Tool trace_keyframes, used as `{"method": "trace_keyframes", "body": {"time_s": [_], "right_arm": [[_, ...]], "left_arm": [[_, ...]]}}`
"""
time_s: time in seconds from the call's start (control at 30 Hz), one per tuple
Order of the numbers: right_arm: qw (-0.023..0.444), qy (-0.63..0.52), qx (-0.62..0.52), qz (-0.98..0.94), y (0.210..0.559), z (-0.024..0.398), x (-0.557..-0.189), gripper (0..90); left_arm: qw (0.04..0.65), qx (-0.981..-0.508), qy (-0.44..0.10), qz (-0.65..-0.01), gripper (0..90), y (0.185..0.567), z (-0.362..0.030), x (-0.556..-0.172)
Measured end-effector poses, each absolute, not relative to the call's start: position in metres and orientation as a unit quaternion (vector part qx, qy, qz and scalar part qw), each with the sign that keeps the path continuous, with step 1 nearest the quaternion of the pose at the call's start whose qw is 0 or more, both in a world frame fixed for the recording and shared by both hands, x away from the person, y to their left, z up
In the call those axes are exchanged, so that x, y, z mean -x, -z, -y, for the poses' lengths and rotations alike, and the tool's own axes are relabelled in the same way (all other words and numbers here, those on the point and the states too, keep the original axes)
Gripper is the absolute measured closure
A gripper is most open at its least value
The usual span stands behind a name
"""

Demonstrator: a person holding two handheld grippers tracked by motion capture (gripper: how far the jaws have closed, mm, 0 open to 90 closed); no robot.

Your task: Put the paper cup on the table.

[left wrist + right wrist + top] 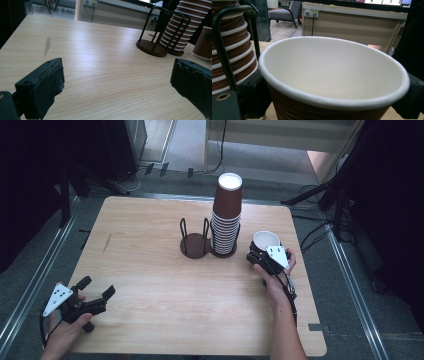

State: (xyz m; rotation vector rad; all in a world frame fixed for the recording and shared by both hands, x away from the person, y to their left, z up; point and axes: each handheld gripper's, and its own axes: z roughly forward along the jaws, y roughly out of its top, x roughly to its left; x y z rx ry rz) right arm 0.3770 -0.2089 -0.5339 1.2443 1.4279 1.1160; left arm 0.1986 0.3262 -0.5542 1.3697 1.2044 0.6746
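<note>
- High view: right gripper (264,251) grips the cup (265,240) near the table's (150,270) right edge, beside the stack (226,217); left gripper (95,292) spread wide.
- Left gripper view: jaws wide apart, nothing between.
- Right gripper view: cup (332,72) upright, brown ribbed wall, white inside, rolled rim.
</note>
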Motion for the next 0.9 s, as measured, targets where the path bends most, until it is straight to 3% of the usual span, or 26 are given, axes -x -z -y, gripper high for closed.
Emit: {"method": "trace_keyframes", "body": {"time_s": [0.2, 0.9], "right_arm": [[0.425, -0.467, -0.523, -0.573, 0.528, 0.212, -0.373, 0.0], [0.408, -0.512, -0.518, -0.551, 0.495, 0.228, -0.339, 0.0]], "left_arm": [[0.564, -0.582, -0.285, -0.512, 0.0, 0.554, -0.326, -0.199], [0.561, -0.581, -0.284, -0.516, 0.0, 0.554, -0.326, -0.200]]}}
